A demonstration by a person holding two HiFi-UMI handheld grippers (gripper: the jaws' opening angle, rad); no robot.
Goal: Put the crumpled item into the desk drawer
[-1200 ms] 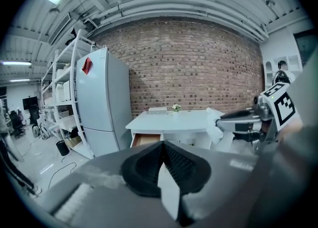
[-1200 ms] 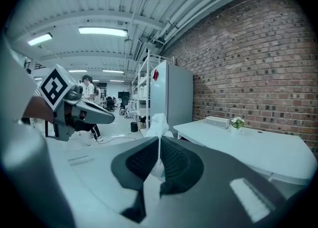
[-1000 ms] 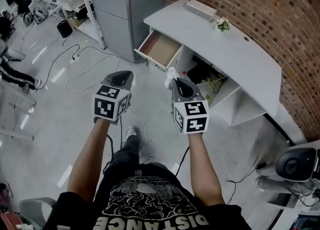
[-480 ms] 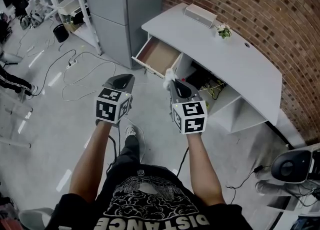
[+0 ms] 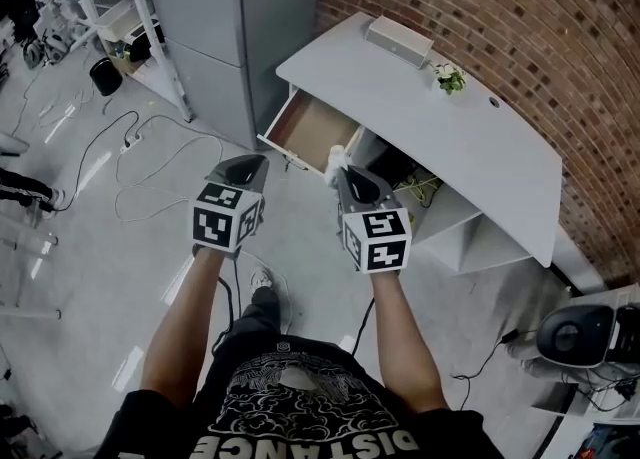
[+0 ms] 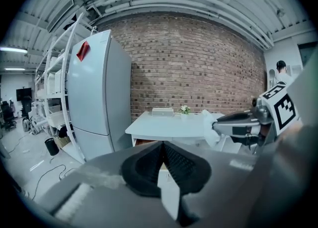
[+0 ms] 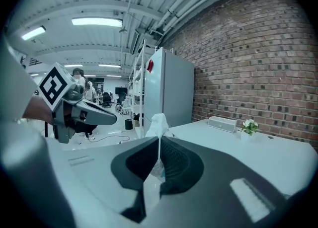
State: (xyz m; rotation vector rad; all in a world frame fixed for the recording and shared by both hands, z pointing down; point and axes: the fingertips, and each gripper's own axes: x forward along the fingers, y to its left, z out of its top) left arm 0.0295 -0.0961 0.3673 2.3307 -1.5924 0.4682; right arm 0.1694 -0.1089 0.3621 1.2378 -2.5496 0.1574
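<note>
Two hand-held grippers, seen from the head cam. L: left gripper (image 5: 254, 160), jaws pressed together pad to pad, held over the floor. R: right gripper (image 5: 339, 173), jaws pinching the white crumpled item (image 5: 335, 156), which sticks out past the tips. Item is in the air near the front edge of the drawer (image 5: 312, 127), not inside it. Drawer stands pulled out under the desk's (image 5: 470, 137) left end, beside a grey cabinet (image 5: 240, 27). A flat box (image 5: 398, 40) and a small plant (image 5: 448, 77) sit along the desk's back edge, next to the brick wall.
</note>
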